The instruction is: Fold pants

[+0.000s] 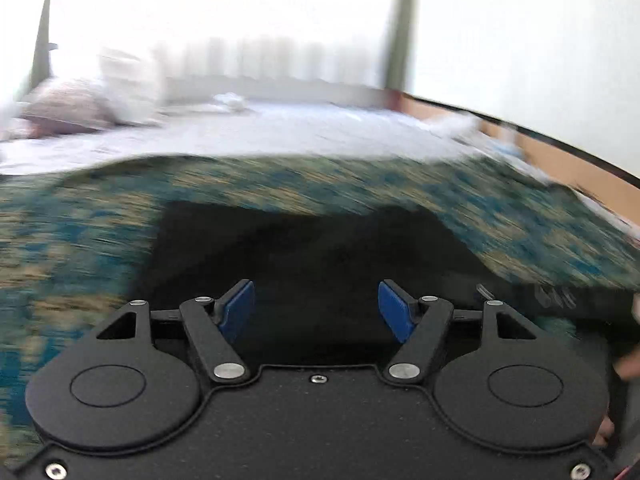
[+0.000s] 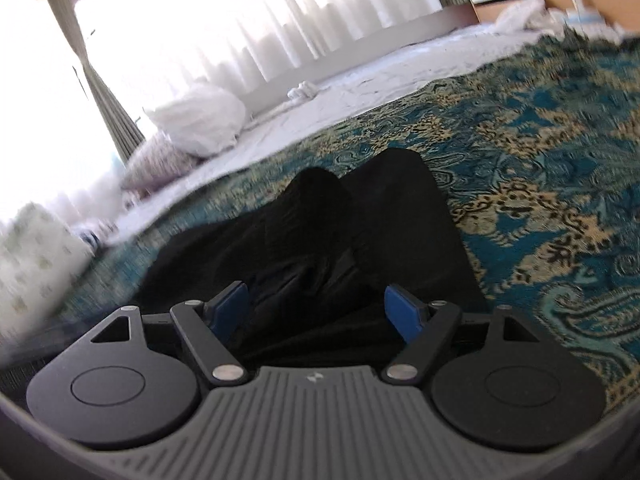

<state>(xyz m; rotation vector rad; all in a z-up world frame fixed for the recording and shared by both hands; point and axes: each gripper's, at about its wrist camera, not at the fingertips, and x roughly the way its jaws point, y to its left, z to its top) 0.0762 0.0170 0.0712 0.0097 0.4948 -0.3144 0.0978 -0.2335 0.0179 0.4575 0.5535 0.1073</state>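
Note:
Black pants (image 1: 312, 248) lie flat on a teal and beige patterned bedspread (image 1: 80, 240), blurred in the left wrist view. My left gripper (image 1: 316, 310) hovers over their near part, its blue pads (image 1: 240, 312) apart with nothing between them. In the right wrist view the pants (image 2: 332, 232) show two legs running away from me, slightly rumpled. My right gripper (image 2: 316, 312) stands open above the near end of the cloth, blue pads (image 2: 402, 314) wide apart and not pressing on it.
The bedspread (image 2: 540, 184) covers the near part of a bed with a white sheet (image 2: 360, 84) behind it. White and pinkish pillows (image 2: 200, 120) lie at the far left. Curtains (image 2: 248, 32) and a bright window stand behind; a wooden edge (image 1: 560, 160) runs at the right.

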